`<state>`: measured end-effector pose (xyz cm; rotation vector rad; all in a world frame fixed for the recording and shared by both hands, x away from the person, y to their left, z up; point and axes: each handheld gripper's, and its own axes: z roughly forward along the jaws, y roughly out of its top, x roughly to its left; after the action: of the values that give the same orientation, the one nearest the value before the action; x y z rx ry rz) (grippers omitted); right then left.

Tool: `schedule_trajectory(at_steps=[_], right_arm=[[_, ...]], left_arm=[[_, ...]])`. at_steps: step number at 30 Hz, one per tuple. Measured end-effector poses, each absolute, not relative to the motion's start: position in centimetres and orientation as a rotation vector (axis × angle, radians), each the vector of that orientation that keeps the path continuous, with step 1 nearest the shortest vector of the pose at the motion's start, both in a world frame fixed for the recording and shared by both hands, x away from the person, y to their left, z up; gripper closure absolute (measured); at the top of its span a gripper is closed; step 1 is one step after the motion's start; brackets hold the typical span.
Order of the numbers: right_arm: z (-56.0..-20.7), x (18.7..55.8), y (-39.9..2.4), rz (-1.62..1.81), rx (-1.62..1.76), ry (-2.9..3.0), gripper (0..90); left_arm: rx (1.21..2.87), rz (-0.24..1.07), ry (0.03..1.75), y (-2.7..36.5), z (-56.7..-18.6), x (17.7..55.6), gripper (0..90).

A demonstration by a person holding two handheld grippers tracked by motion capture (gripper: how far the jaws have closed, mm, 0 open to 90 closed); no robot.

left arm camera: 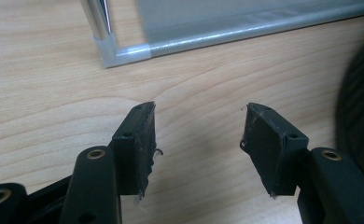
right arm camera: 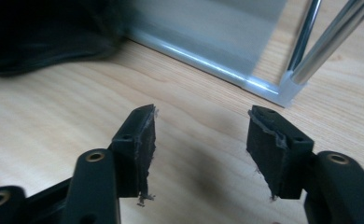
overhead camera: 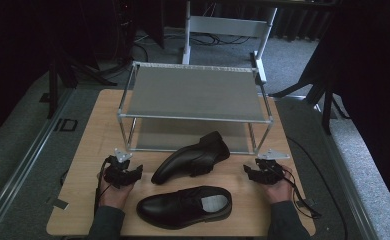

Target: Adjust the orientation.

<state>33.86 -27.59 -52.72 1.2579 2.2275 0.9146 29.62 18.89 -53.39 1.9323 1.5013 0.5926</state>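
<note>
Two black leather shoes lie on the wooden table point(overhead camera: 83, 150). The near shoe point(overhead camera: 183, 206) lies on its side-length across the front, toe to the left, its pale insole showing. The far shoe point(overhead camera: 193, 157) is angled, heel close to the lower shelf of a grey two-tier rack point(overhead camera: 193, 92). My left gripper point(overhead camera: 125, 172) rests left of the shoes, open and holding nothing point(left arm camera: 199, 140); a dark shoe edge point(left arm camera: 360, 121) shows at its right. My right gripper point(overhead camera: 255, 172) sits to the right of the shoes, open and bare point(right arm camera: 201, 140), facing the rack's corner post point(right arm camera: 290, 88).
The rack stands across the back half of the table, its chrome legs point(left arm camera: 98, 21) near both grippers. Grey carpet, cables and dark stands surround the table. A white frame point(overhead camera: 228, 25) stands behind the rack.
</note>
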Motion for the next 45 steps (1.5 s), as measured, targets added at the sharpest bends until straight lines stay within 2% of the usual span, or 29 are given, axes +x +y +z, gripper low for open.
schedule_trajectory(at_steps=[3,5,8,10,13,16,18,20,22,28,40,45], right_arm=[[-52.1,33.0,-27.6,0.932,1.239,2.231,46.0],[-51.4,32.0,-27.4,0.987,1.242,2.253,54.5],[-51.0,31.2,-27.1,1.007,1.225,2.264,56.7],[-50.5,30.5,-26.7,1.014,1.233,2.273,55.7],[-50.0,29.9,-26.3,1.006,1.235,2.271,46.9],[-49.6,29.3,-25.8,0.997,1.222,2.276,45.0],[-49.3,28.9,-25.6,1.022,1.198,2.279,47.7],[-49.1,28.7,-25.4,1.038,1.175,2.288,56.0],[-49.1,28.5,-25.1,1.057,1.146,2.326,60.2],[-48.7,27.8,-24.2,1.057,1.096,2.354,63.0],[-46.8,26.1,-21.9,1.15,0.962,2.428,56.4],[-46.8,25.9,-20.2,1.133,0.919,2.458,50.5]], left_arm=[[1.933,0.64,1.453,18.8,-53.1,28.7,44.3],[1.909,0.646,1.445,18.9,-52.9,28.4,44.9],[1.901,0.631,1.448,19.0,-53.0,28.3,45.0],[1.907,0.623,1.452,19.0,-53.2,28.4,45.1],[1.91,0.611,1.445,18.9,-53.4,28.4,45.0],[1.91,0.606,1.437,18.7,-53.3,28.3,44.7],[1.914,0.609,1.435,18.7,-53.2,28.2,44.6],[1.915,0.612,1.43,18.7,-53.2,28.1,44.6],[1.913,0.616,1.413,18.6,-53.1,28.0,44.5],[1.918,0.633,1.372,18.3,-52.7,27.5,44.5],[1.923,0.643,1.357,18.0,-52.4,27.0,44.5],[1.929,0.648,1.354,18.0,-52.5,27.0,44.4]])
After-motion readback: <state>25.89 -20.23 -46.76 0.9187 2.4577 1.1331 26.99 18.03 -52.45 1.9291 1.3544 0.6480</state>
